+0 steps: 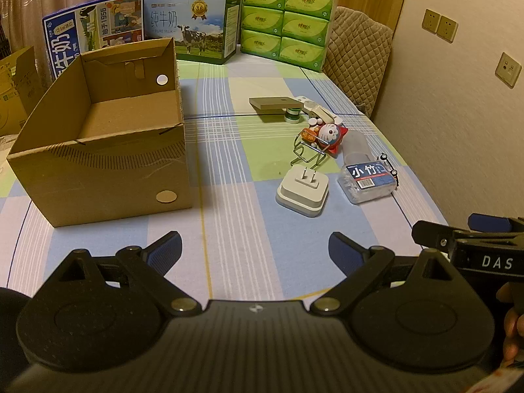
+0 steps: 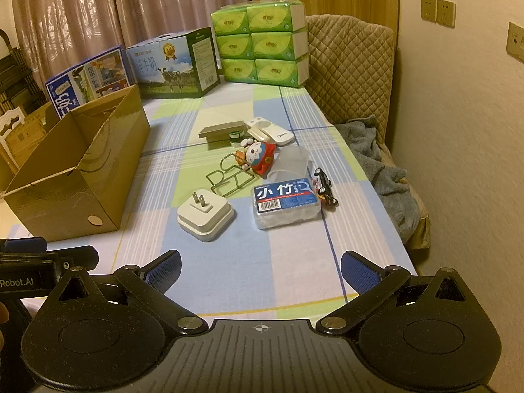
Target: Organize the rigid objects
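1. Both grippers, left and right, hover with fingers spread wide, holding nothing.
2. Charger, floss box, toy car, figurine and wire rack lie clustered on the table.
3. Open carton stands left of them, unobstructed.

Home dining room: checked tablecloth, curtains, quilted chair, milk cartons, tissue packs (household stock).
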